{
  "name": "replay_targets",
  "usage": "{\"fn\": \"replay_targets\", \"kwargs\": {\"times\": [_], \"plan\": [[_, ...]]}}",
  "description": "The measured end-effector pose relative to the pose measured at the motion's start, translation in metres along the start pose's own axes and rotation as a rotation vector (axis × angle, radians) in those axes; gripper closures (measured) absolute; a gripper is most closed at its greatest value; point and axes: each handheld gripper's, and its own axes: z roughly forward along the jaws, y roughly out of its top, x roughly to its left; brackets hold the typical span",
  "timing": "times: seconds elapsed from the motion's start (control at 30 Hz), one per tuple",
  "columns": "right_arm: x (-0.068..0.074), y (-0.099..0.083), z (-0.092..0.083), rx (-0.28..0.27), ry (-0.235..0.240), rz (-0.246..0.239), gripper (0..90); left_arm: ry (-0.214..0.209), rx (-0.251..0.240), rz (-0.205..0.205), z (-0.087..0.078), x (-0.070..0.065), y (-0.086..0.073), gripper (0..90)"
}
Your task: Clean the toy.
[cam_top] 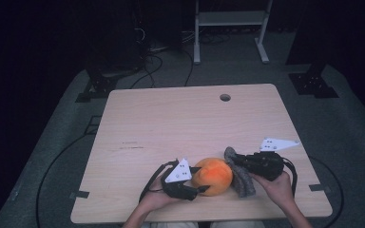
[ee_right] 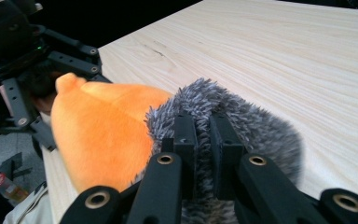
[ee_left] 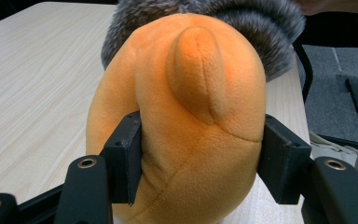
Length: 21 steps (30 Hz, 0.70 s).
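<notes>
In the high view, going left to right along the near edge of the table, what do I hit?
left gripper → orange plush toy → grey fur piece → right gripper body with the hand behind it.

One cam sits high above my side, looking forward and down over the whole table (cam_top: 138, 118). The other two ride my grippers, super close, both facing the orange plush (ee_left: 186, 116) from opposite sides.
</notes>
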Motion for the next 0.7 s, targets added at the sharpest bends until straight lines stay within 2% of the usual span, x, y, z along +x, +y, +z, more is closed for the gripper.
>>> {"fn": "replay_targets", "kwargs": {"times": [0.07, 0.13, 0.17, 0.2, 0.3, 0.37, 0.4, 0.43, 0.5, 0.53, 0.57, 0.6, 0.63, 0.67, 0.7], "plan": [[0.01, 0.004, 0.001, -0.016, 0.037, -0.028, 82.2, 0.003, 0.007, 0.014, 0.002, -0.002, 0.001, 39.4], [0.015, 0.007, 0.002, -0.015, 0.047, -0.047, 82.2, 0.003, 0.006, 0.013, 0.003, -0.002, 0.001, 39.5], [0.022, 0.011, 0.005, -0.021, 0.063, -0.077, 82.2, 0.003, 0.007, 0.019, 0.002, -0.003, 0.001, 39.5], [0.022, 0.011, 0.005, -0.021, 0.063, -0.077, 82.2, 0.003, 0.007, 0.019, 0.002, -0.003, 0.001, 39.4], [0.018, 0.011, 0.007, -0.009, 0.059, -0.06, 82.2, 0.002, 0.009, 0.038, 0.001, -0.004, 0.001, 39.0], [0.009, 0.007, 0.007, 0.012, 0.033, -0.047, 82.2, 0.005, 0.01, 0.045, 0.002, -0.005, 0.002, 39.0], [0.004, 0.005, 0.006, 0.021, 0.032, -0.025, 82.2, 0.006, 0.009, 0.05, 0.003, -0.007, 0.003, 38.9], [0.001, 0.004, 0.005, 0.023, 0.05, 0.003, 82.2, 0.007, 0.013, 0.064, 0.004, -0.008, 0.004, 38.9], [0.007, 0.008, 0.003, 0.021, 0.085, -0.006, 82.3, 0.008, 0.019, 0.093, 0.008, -0.01, 0.006, 38.9], [0.007, 0.008, 0.003, 0.021, 0.085, -0.006, 82.3, 0.008, 0.019, 0.093, 0.008, -0.01, 0.006, 38.9], [0.018, 0.014, 0.008, 0.019, 0.11, -0.033, 82.5, 0.007, 0.02, 0.096, 0.009, -0.011, 0.007, 38.9], [0.018, 0.014, 0.008, 0.019, 0.11, -0.033, 82.5, 0.006, 0.028, 0.111, 0.009, -0.012, 0.007, 38.9], [0.031, 0.021, 0.015, 0.022, 0.163, -0.064, 82.8, 0.018, 0.04, 0.144, 0.011, -0.016, 0.009, 38.9], [0.031, 0.021, 0.015, 0.022, 0.163, -0.064, 82.8, 0.018, 0.04, 0.144, 0.011, -0.016, 0.009, 38.8], [0.041, 0.027, 0.022, 0.029, 0.167, -0.103, 82.8, 0.029, 0.052, 0.162, 0.01, -0.018, 0.01, 38.7]]}}
